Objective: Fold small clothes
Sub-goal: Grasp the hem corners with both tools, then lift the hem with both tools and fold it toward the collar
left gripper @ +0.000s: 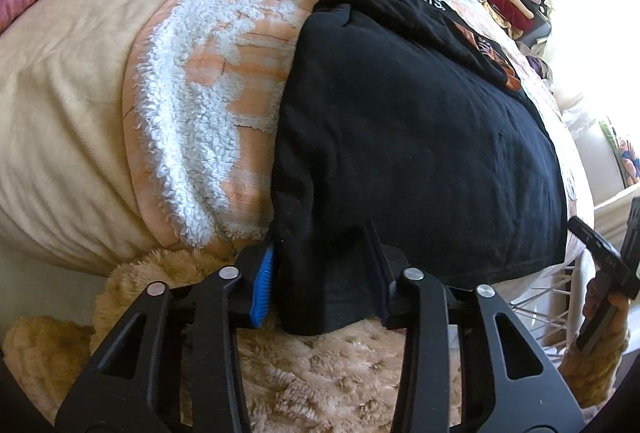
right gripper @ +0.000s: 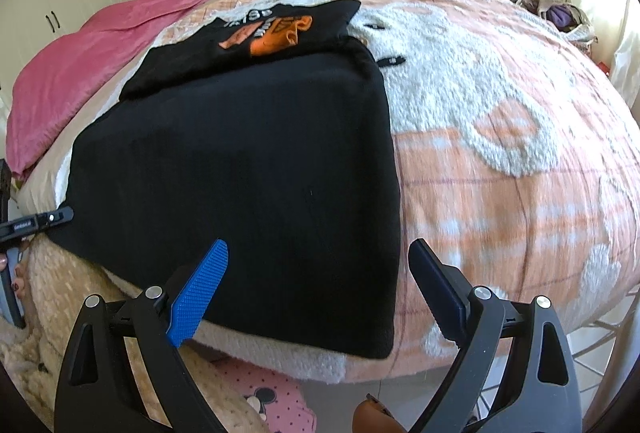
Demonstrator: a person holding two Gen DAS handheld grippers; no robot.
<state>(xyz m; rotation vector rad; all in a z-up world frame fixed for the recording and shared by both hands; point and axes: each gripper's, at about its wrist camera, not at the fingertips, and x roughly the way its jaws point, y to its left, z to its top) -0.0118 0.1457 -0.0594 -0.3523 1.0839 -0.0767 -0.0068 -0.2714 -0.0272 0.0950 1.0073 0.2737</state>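
Gripping the near hem corner of the black T-shirt [left gripper: 420, 121], the left gripper [left gripper: 324, 285] has its fingers narrowed onto a bunch of cloth. The right gripper [right gripper: 320, 289] hovers wide open and empty over the hem's other corner, at 6 o'clock. The shirt lies flat on the bed [right gripper: 500, 161]. Next, by my judgement: clamp that corner, then carry both towards 12 o'clock.
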